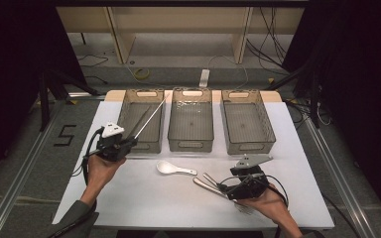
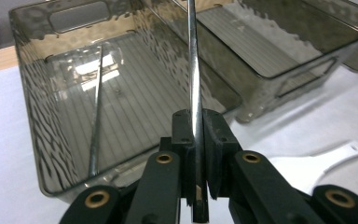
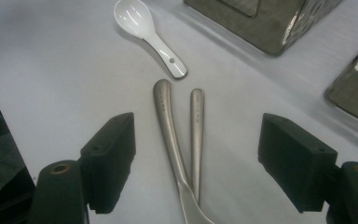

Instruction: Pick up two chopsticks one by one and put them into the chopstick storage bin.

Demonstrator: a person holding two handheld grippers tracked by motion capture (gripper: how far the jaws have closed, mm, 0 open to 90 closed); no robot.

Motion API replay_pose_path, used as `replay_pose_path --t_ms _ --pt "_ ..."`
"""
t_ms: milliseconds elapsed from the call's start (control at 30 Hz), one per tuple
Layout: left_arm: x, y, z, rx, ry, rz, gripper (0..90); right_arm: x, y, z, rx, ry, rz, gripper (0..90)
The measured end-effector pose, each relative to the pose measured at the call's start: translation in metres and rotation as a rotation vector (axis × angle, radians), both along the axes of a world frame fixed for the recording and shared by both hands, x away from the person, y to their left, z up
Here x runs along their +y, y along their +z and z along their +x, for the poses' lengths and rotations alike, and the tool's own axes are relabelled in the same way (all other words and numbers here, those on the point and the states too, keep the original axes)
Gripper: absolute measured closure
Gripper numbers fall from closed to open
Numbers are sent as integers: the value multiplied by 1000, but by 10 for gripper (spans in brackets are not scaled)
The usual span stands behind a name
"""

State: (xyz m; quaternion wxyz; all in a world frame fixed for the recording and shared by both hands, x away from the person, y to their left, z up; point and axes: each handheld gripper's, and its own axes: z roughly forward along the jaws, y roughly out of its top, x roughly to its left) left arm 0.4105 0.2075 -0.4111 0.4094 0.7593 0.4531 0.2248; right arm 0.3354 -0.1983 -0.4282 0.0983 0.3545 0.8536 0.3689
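While the left gripper (image 1: 129,142) clamps its fingers (image 2: 216,135) on a thin metal chopstick (image 2: 194,70), the stick angles up over the left bin (image 1: 129,121), where a second chopstick (image 2: 95,116) lies inside. The right gripper (image 3: 200,158) hovers with its fingers (image 3: 114,154) spread wide and empty above two metal utensil handles (image 3: 170,126) on the white surface (image 1: 144,198). A white ceramic spoon (image 1: 173,169) lies on the surface between the grippers, just in front of the middle bin (image 1: 191,121). The right bin (image 1: 248,124) stands beside it.
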Motion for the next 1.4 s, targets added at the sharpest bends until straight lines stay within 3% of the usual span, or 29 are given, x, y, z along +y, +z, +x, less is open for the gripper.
replay_pose_path --t_ms 433,700,1033,1100,1400 --pt "12 1 33 18 73 -34 835 -4 1 -2 -5 -6 6 283" --pt "12 -2 50 34 100 -29 835 -7 2 -4 -9 -12 12 281" --pt "18 -8 61 63 132 -30 834 -10 1 -8 -4 -10 16 275" --pt "17 -10 63 65 133 -4 834 -9 1 -8 -4 -5 12 275" --pt "20 -15 68 93 158 4 832 -9 1 -10 -3 -2 12 275"
